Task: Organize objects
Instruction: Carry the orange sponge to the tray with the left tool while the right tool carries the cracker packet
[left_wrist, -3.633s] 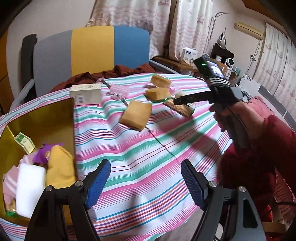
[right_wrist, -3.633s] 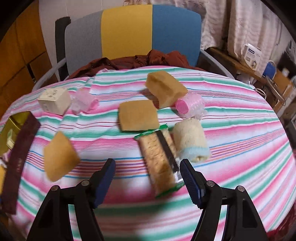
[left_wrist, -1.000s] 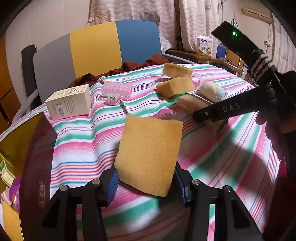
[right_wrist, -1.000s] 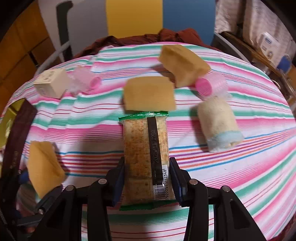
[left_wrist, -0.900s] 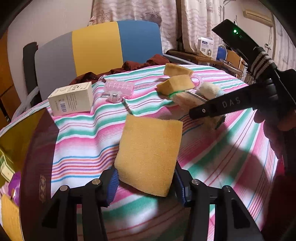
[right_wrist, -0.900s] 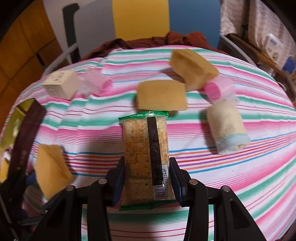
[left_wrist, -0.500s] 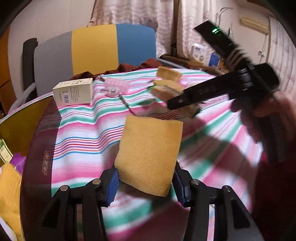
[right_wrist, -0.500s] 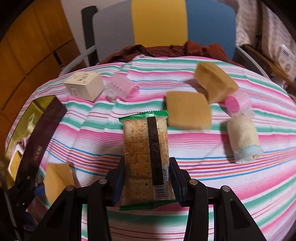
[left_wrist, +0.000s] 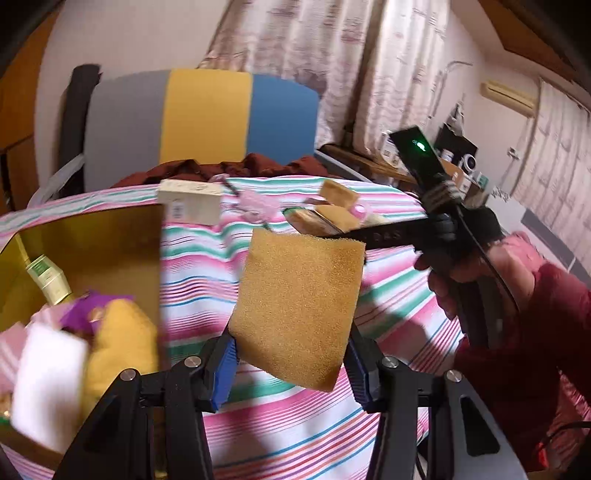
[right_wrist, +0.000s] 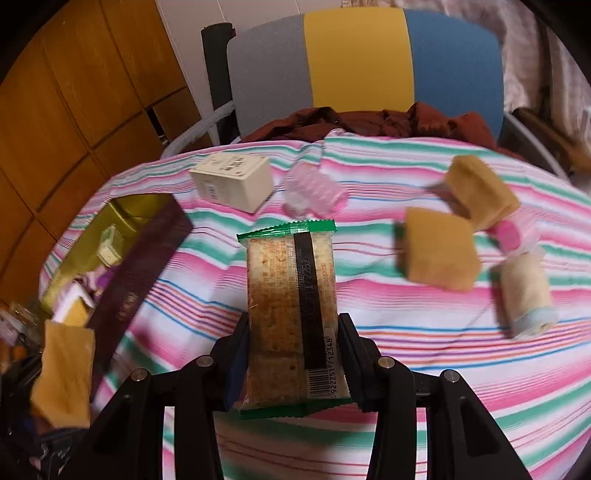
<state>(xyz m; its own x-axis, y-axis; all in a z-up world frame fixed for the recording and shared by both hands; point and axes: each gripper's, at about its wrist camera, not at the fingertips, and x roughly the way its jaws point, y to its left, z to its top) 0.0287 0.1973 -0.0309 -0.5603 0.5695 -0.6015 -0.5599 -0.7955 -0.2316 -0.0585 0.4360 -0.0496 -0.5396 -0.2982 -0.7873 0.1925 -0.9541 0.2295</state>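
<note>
- Striped cloth is covering the round table, with a box of collected items lying open at its left edge.
- Left gripper is clenching a tan sponge, carried above the cloth just beside the box.
- Right gripper is grasping a cracker packet, lifted clear of the table.
- Judged step: carrying both to the box; next, each needs positioning over the opening before letting go.

striped tablecloth; tricolour chair with maroon cloth.
</note>
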